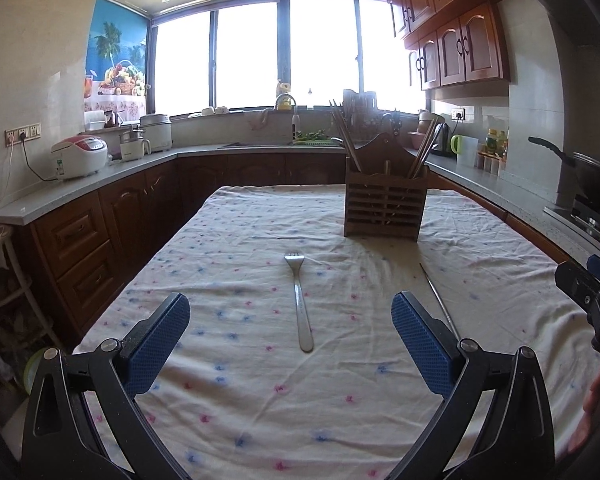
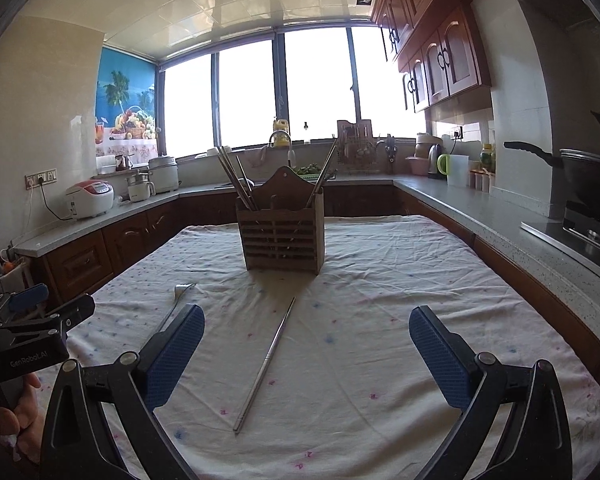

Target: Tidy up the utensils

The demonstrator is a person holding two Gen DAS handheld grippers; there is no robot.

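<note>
A wide, dark-framed window [image 1: 284, 52] glares white above the grey stone counter [image 1: 100, 176], which wraps round dark brown wooden base cabinets [image 1: 76, 248]. Arched reddish-brown wall cupboards [image 2: 440, 56] hang at right, under a glossy white tiled ceiling [image 2: 240, 0]. A tropical fruit poster [image 1: 118, 64] hangs at left.

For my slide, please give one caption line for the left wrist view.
Open left gripper above a fork on the floral tablecloth, wooden utensil holder with chopsticks behind.

Home kitchen: wooden cabinets [image 1: 456, 48], rice cooker [image 1: 82, 156], wok [image 2: 588, 176].
</note>
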